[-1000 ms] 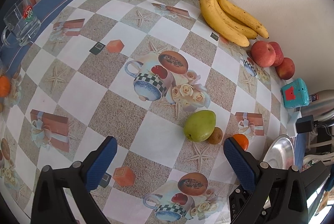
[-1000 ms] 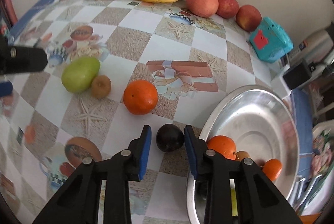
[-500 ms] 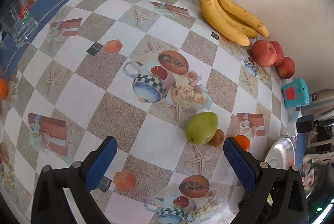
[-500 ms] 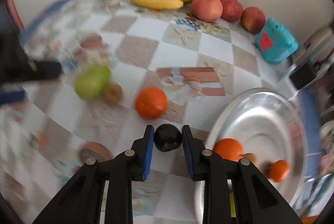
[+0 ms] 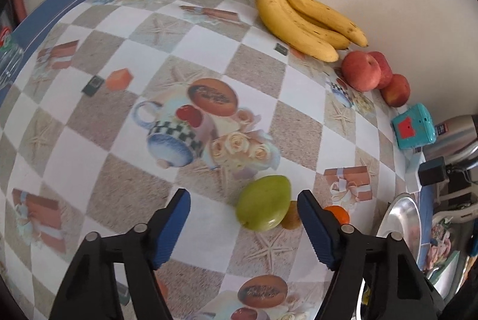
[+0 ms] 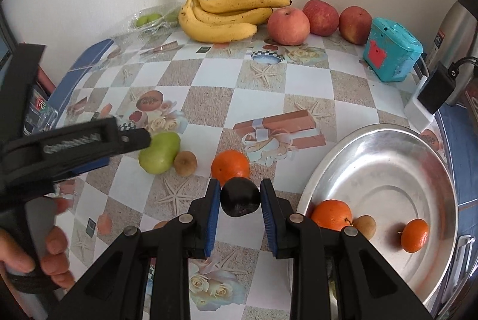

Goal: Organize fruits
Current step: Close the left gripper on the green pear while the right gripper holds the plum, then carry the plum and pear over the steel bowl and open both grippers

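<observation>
Kiwi [image 5: 290, 219] half-hidden behind pear [image 5: 264, 206] | tray [image 5: 401, 218] cut off

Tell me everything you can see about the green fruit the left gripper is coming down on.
The green fruit looks like a pear or mango: smooth, matte yellow-green skin, fat at one end and tapering at the other. It lies on its side on the patterned tablecloth, its blunt end against a small brown fruit. The left gripper hangs over it with jaws closing, the fruit between the blue pads but nearer the right one, neither visibly pressing it. An orange lies apart, beyond the brown fruit.
</observation>
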A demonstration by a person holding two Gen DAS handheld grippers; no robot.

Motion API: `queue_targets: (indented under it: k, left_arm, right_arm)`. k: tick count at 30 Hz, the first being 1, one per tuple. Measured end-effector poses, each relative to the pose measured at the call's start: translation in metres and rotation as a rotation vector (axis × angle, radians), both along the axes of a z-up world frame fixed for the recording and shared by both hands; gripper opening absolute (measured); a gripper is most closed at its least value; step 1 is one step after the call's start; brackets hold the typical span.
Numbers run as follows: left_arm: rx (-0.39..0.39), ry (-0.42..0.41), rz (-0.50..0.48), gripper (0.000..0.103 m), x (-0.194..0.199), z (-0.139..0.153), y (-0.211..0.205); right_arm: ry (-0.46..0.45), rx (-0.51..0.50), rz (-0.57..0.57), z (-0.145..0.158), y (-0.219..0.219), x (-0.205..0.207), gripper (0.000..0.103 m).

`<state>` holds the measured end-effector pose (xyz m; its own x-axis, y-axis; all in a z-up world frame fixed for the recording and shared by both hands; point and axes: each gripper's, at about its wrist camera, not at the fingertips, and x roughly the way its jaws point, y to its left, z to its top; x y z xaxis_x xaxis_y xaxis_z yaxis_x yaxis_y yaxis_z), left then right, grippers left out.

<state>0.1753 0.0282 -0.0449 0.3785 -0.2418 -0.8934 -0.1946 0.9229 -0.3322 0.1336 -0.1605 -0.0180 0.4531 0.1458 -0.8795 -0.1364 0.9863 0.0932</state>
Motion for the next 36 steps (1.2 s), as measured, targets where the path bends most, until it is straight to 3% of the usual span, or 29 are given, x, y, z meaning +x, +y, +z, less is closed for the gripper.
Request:
queue_targets:
  k: [6,8,10,14,25,36]
  left_arm:
    - [0.018,-0.009,-0.033,0.066,0.003,-0.006,-0.013]
    - [0.022,-0.004,-0.041,0.052,0.003,-0.009,-0.016]
    - [0.011,-0.010,-0.052,0.045,0.002,-0.010,-0.018]
    - [0.039,-0.026,-0.051,0.044,0.001,-0.007,-0.020]
    - [0.004,-0.097,-0.049,0.044,-0.003,0.030,-0.023]
    - [-0.003,-0.120,-0.271,0.044,-0.025,0.056,-0.108]
  right_arm:
    - [0.004,0.014,-0.007,0.001,-0.007,-0.002,0.028]
    - [0.003,0.019,-0.008,0.001,-0.010,-0.003,0.028]
    - [0.003,0.025,-0.014,0.002,-0.014,-0.004,0.028]
    - [0.004,0.039,-0.031,0.003,-0.021,-0.005,0.028]
    - [-0.019,0.082,-0.079,0.012,-0.042,-0.007,0.028]
    - [-0.023,0.076,-0.260,0.016,-0.111,-0.018,0.028]
